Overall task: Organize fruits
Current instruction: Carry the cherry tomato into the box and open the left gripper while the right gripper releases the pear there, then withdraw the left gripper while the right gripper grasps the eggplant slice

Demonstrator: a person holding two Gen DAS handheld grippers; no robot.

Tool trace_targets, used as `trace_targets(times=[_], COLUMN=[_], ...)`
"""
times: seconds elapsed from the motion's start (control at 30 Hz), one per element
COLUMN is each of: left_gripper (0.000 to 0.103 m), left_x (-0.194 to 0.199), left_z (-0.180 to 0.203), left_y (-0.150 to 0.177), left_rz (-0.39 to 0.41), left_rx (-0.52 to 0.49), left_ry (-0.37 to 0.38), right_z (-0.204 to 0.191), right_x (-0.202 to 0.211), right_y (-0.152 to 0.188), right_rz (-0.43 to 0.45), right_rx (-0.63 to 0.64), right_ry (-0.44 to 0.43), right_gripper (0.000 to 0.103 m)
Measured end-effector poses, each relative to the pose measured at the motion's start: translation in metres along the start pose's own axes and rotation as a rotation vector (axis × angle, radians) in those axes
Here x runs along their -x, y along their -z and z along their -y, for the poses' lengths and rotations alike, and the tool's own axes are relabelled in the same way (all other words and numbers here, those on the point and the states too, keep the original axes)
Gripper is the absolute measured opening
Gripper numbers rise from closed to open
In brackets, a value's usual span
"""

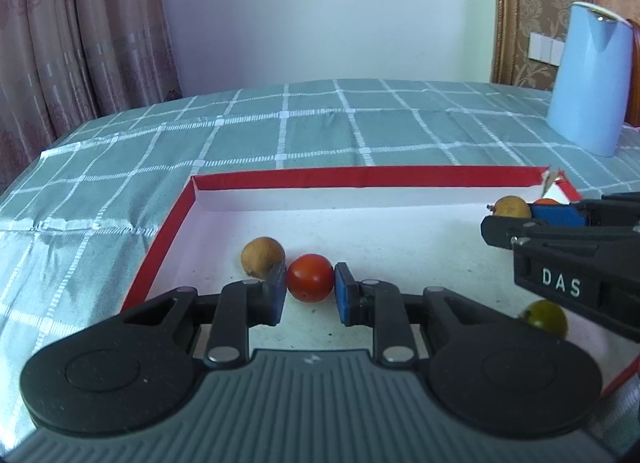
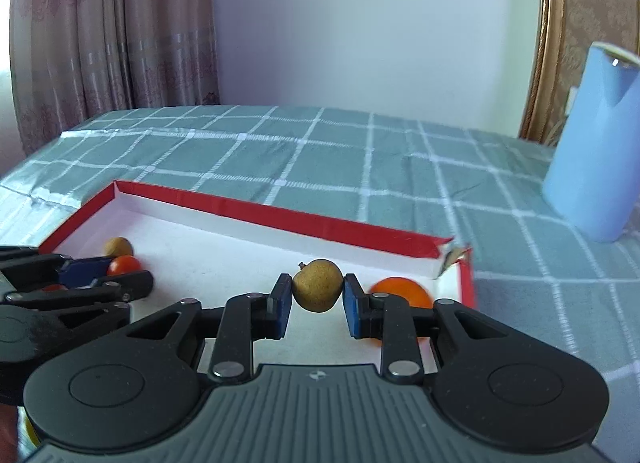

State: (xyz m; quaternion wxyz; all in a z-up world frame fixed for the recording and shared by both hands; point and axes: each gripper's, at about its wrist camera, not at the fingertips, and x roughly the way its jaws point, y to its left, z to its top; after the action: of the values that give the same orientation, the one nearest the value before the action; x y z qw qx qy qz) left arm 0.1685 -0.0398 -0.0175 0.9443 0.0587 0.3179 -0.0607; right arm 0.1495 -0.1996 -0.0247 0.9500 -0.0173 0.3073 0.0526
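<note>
Your left claw (image 1: pixel 310 289) is closed on a red tomato (image 1: pixel 310 278), one blue pad pressing each side of it. Just behind the left-hand pad, and touching it as far as you can see, sits a brown fruit (image 1: pixel 262 257) on the white floor of the tray. The tray (image 1: pixel 160 235) has a red rim and lies on a green checked cloth (image 1: pixel 280 123); its far wall runs across ahead of your left claw, and its left wall is just off the claw's left side. To the right of that claw, low down and partly hidden by your other tool, is a greenish fruit (image 1: pixel 546 317).

Your right claw (image 2: pixel 316 295) is closed on a second brown fruit (image 2: pixel 317 290), gripped between its two blue pads, stem end up and to the left. Just right of it, behind the right-hand finger, lies an orange fruit (image 2: pixel 400 291), close to the tray's torn far right corner (image 2: pixel 450 255). You cannot tell whether either held fruit is touching the tray floor.

Your left claw shows at the left edge of the right view, well apart from your right claw. A pale blue jug (image 1: pixel 588 79) stands on the cloth beyond the tray, ahead and to the right of both claws.
</note>
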Motion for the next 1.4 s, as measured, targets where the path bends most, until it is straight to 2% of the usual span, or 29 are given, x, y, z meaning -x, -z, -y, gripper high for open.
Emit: trace_targets(times=[0.43, 0.5, 0.57, 0.63, 0.7, 0.73, 0.77, 0.8, 0.9, 1.13, 1.4], left_gripper=[0.027, 0.034, 0.046, 0.050, 0.063, 0.074, 0.079, 0.079, 0.083, 0.091, 0.098], left_x=[-0.005, -0.006, -0.006, -0.007, -0.007, -0.006, -0.004, -0.002, -0.002, -0.004, 0.005], left_z=[-0.001, -0.001, -0.003, -0.005, -0.006, -0.007, -0.008, -0.008, -0.009, -0.017, -0.019], left_y=[0.000, 0.000, 0.001, 0.001, 0.001, 0.001, 0.001, 0.001, 0.001, 0.000, 0.004], left_rz=[-0.004, 0.000, 0.000, -0.003, -0.009, -0.008, 0.001, 0.013, 0.017, 0.000, 0.034], left_rx=[0.008, 0.004, 0.011, 0.022, 0.030, 0.038, 0.046, 0.049, 0.048, 0.082, 0.079], left_ry=[-0.013, -0.033, -0.036, -0.034, -0.025, -0.019, -0.017, -0.026, -0.050, -0.039, -0.058], right_z=[-0.006, -0.007, -0.007, -0.006, -0.004, -0.003, -0.002, 0.000, 0.002, 0.005, 0.009], right_x=[-0.012, -0.012, -0.012, -0.011, -0.011, -0.010, -0.009, -0.007, -0.004, -0.003, 0.006], right_y=[0.002, 0.002, 0.002, 0.002, 0.002, 0.002, 0.002, 0.002, 0.002, 0.002, 0.008], right_rz=[-0.058, -0.055, -0.057, -0.057, -0.050, -0.045, -0.040, -0.029, -0.001, 0.002, 0.039], right_rx=[0.035, 0.043, 0.047, 0.043, 0.033, 0.025, 0.016, 0.005, -0.017, -0.031, -0.069], right_ry=[0.009, 0.011, 0.013, 0.010, 0.001, -0.005, -0.009, -0.007, -0.012, -0.021, -0.037], right_gripper=[0.027, 0.027, 0.027, 0.027, 0.028, 0.033, 0.038, 0.048, 0.056, 0.058, 0.065])
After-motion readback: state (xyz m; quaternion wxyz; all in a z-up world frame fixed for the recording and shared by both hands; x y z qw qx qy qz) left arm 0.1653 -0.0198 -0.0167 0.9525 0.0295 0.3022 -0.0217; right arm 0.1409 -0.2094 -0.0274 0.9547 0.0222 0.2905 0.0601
